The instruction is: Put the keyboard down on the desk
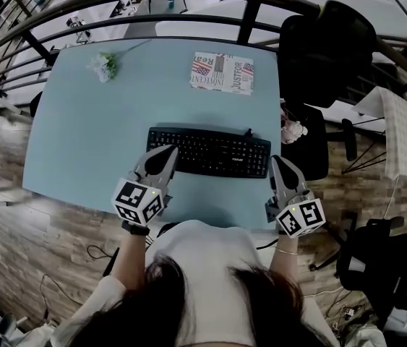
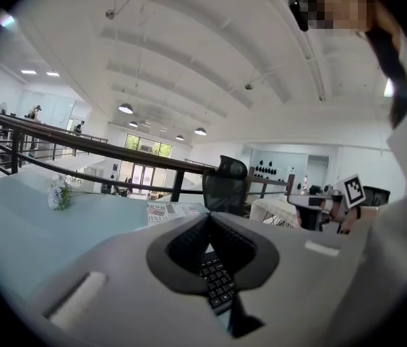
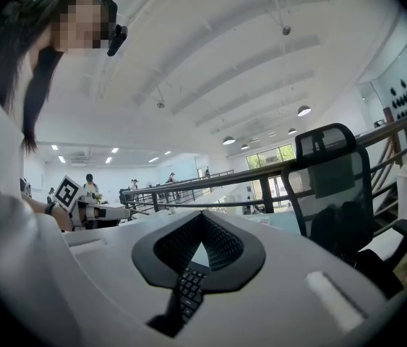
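Nearest me, left claw [image 1: 165,154] and right claw [image 1: 275,162] flank the keyboard [image 1: 210,152], tips pinched together on nothing; it lies flat on the tabletop [image 1: 87,136], so I judge the task done.

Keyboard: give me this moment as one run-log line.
keyboard: flat on desk | left gripper: jaws together, over keyboard's left front corner | right gripper: jaws together, at keyboard's right end

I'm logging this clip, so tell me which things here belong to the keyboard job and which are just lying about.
In the job: keyboard; left gripper and right gripper, each shut on one end of it; desk.

Lying about: bunch of white flowers; newspaper; black office chair.
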`<action>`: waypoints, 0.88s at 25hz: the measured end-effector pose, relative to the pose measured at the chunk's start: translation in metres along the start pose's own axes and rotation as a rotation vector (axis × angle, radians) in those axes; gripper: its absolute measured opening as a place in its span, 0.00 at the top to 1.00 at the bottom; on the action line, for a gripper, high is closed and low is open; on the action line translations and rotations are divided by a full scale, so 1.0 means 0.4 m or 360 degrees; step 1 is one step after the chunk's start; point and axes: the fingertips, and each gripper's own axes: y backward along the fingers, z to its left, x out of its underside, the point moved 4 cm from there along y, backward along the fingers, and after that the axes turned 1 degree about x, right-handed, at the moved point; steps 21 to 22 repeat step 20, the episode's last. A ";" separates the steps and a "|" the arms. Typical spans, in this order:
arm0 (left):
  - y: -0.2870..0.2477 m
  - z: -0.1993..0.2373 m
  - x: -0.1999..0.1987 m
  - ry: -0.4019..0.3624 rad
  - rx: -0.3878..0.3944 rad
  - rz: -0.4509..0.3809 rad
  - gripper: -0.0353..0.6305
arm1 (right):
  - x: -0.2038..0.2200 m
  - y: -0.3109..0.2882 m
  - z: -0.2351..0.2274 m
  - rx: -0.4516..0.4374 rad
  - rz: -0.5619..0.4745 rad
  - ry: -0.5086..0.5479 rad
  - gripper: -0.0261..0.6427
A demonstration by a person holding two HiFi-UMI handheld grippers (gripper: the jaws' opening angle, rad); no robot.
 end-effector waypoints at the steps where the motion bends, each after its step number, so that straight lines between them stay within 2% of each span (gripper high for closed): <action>1: 0.000 0.002 0.000 0.0002 -0.0002 -0.0001 0.86 | 0.000 0.000 0.000 0.0001 -0.0002 -0.0001 0.96; 22: 0.004 0.031 0.003 0.0018 -0.0009 -0.0001 0.86 | -0.002 -0.014 0.005 0.0010 -0.0015 -0.0025 0.96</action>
